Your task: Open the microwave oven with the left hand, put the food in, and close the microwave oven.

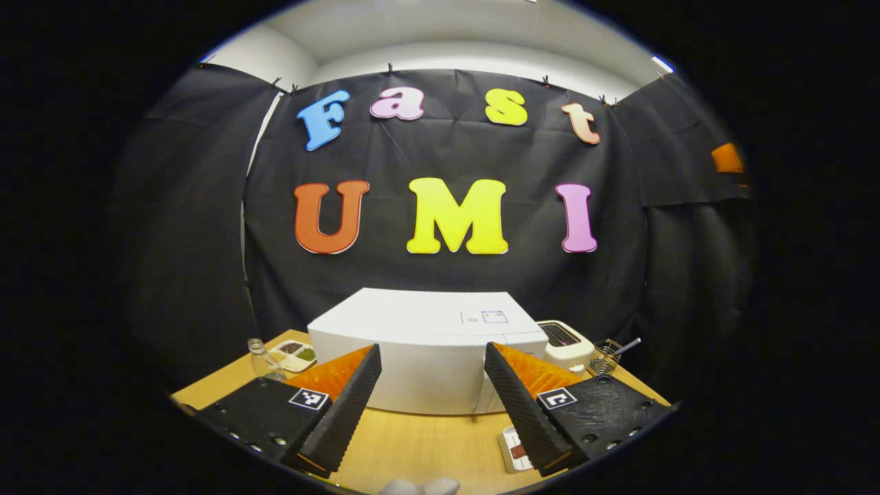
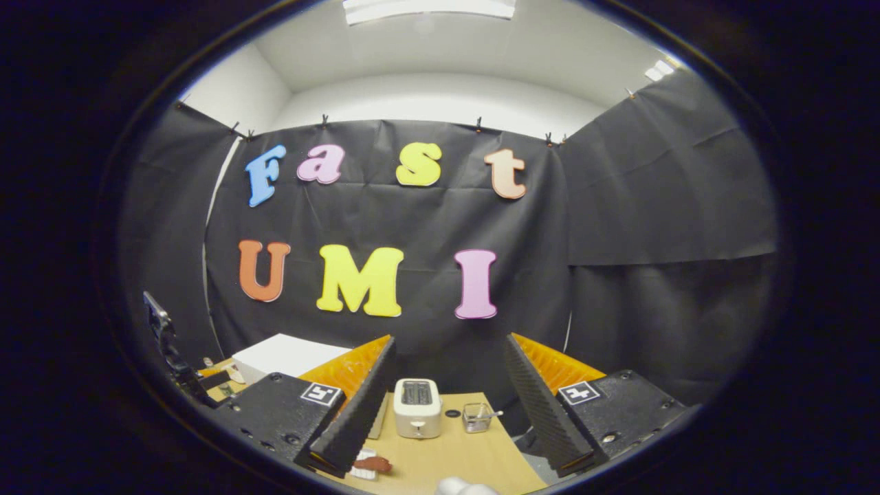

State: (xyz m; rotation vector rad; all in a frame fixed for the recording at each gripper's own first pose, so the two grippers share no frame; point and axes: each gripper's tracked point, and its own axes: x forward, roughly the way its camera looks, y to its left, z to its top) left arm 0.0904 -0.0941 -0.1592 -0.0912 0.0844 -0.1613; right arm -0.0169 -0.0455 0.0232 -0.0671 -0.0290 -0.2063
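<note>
The white microwave stands in the middle of the wooden table, its door shut. My left gripper hovers in front of it, open and holding nothing. A small white plate with a reddish-brown piece of food lies on the table near the left gripper's right finger. In the right gripper view the same food lies low by my left finger, and the microwave is off to the left. My right gripper is open and holds nothing, well back from the table.
A white toaster stands right of the microwave, with a small clear container holding a utensil beside it. Left of the microwave are a clear bottle and a divided dish.
</note>
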